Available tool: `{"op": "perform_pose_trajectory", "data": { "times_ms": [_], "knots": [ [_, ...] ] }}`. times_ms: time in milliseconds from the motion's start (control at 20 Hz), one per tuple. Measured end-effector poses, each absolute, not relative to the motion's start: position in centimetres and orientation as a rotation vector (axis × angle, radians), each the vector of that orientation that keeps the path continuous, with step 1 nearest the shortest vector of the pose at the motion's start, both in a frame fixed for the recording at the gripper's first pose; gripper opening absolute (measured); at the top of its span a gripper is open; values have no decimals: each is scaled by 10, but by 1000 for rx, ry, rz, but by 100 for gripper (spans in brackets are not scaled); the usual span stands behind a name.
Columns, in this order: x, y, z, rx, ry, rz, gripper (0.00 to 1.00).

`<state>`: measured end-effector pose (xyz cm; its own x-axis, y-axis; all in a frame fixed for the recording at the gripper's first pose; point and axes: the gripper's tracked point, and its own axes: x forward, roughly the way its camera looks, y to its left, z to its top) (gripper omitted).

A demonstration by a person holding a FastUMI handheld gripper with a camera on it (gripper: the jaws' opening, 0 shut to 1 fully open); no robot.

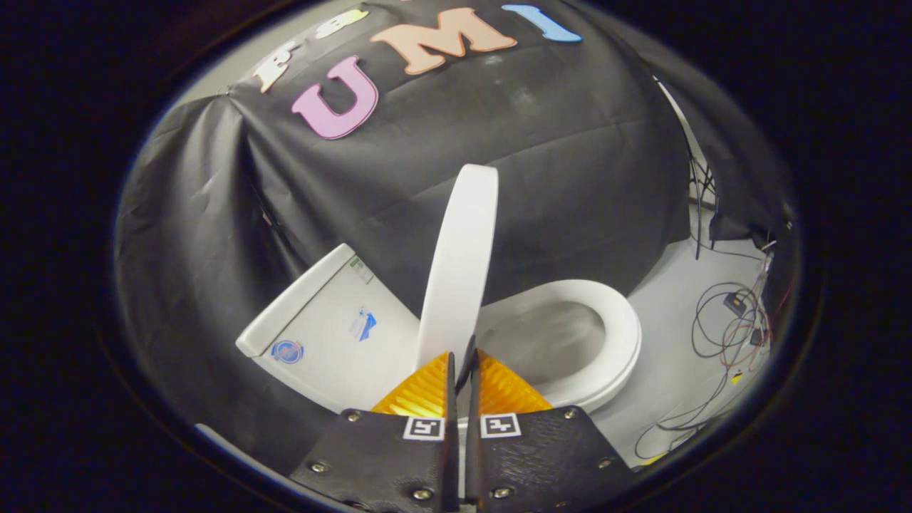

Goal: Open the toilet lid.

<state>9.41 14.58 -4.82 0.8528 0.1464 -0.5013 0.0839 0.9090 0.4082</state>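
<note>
The white toilet lid [459, 263] stands raised, nearly upright and seen edge-on, between the tank [335, 335] and the open seat ring [620, 342]. Its near edge runs straight down into the tips of my gripper [463, 356]. The fingers are drawn almost together, with only a thin slit between them, and they pinch that near edge of the lid. The bowl inside the seat ring lies uncovered, just ahead of the fingers and to the right of the lid.
The tank carries a few stickers. Black cloth hangs close behind the toilet. On the grey floor [677, 385] beyond the seat lie loose cables [727, 320] and a small black box.
</note>
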Motion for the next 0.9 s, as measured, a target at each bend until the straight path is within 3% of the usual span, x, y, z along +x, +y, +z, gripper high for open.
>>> {"op": "perform_pose_trajectory", "data": {
  "times_ms": [900],
  "knots": [
    [103, 201, -9, 327, 464, 107, 4]
  ]
}}
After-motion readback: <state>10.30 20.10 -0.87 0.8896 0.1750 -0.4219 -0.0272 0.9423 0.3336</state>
